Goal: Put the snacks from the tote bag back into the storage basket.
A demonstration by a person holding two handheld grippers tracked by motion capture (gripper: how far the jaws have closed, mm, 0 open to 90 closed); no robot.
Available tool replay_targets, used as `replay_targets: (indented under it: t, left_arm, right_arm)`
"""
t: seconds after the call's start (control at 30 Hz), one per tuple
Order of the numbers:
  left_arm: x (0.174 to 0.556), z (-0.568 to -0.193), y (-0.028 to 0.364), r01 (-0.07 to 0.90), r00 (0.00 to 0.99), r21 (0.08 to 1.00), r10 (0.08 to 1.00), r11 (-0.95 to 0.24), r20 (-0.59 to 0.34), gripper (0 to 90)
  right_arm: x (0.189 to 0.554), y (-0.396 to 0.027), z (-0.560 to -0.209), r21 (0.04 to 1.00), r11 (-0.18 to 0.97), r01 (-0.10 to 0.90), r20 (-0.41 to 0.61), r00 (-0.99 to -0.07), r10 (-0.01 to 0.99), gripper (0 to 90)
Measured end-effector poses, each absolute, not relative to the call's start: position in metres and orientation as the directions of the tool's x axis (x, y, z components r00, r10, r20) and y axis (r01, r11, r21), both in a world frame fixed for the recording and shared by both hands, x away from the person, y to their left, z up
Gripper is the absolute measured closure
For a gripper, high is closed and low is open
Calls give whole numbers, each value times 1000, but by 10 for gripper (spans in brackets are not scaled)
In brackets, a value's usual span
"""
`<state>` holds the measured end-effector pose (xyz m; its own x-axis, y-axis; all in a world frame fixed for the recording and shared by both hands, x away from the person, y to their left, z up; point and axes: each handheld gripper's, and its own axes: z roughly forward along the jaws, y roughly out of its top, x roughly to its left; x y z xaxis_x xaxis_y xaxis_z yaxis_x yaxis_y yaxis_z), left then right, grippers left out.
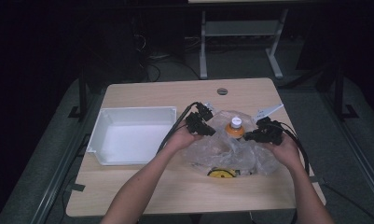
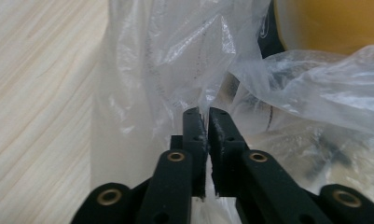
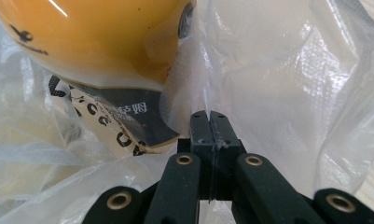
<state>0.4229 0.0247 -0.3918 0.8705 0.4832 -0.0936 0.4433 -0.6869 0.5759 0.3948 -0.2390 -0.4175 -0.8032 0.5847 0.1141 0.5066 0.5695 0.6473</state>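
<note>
A crumpled clear plastic bag (image 1: pixel 231 151) lies on the wooden table (image 1: pixel 142 191). An orange bottle (image 1: pixel 235 127) with a white cap stands up out of its open top. My left gripper (image 1: pixel 211 131) holds the bag's left edge, and in the left gripper view its jaws (image 2: pixel 207 116) stand almost together with a fold of the bag's film (image 2: pixel 166 56) pinched between them, the orange bottle (image 2: pixel 334 23) beyond. My right gripper (image 1: pixel 248 136) holds the bag's right edge. In the right gripper view it (image 3: pixel 210 116) is shut on the film (image 3: pixel 278 70) beside the bottle (image 3: pixel 96 37) and its dark label (image 3: pixel 124 121).
A white rectangular tray (image 1: pixel 128 112) sits to the left of the bag, close to my left hand. A round yellow item (image 1: pixel 220 173) shows through the bag's near edge. A white flat piece (image 1: pixel 268 111) lies behind the right gripper. A round grommet (image 1: pixel 222 91) marks the table's far side.
</note>
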Motion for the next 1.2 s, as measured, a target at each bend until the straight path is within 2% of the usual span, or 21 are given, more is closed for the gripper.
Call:
replay_targets:
  t: [0.07,0.43,0.9,0.93,1.07,1.1,1.2]
  left_arm:
    - [423,-385,30,448,867,589,489,-673,-100,802]
    - [416,-358,46,433,872,635,475,-640,-116,728]
    - [387,-342,34,342,927,692,350,-635,-138,585]
    - [385,-341,31,339,929,692,343,-637,-139,547]
    - [384,-342,26,345,926,688,352,-638,-138,496]
    - [383,-343,25,344,926,687,351,-640,-136,448]
    - [383,-351,22,359,920,669,366,-650,-138,423]
  right_arm:
    - [394,-239,-417,646,569,508,113,-801,587,894]
    - [394,-240,-416,644,577,502,100,-804,587,894]
    - [390,-245,-421,660,554,508,106,-792,601,895]
    - [390,-244,-421,664,559,497,95,-797,597,894]
    - [389,-244,-419,664,555,501,95,-793,602,894]
    - [388,-244,-419,663,554,503,97,-792,603,894]
    - [389,-244,-419,666,552,503,97,-791,604,894]
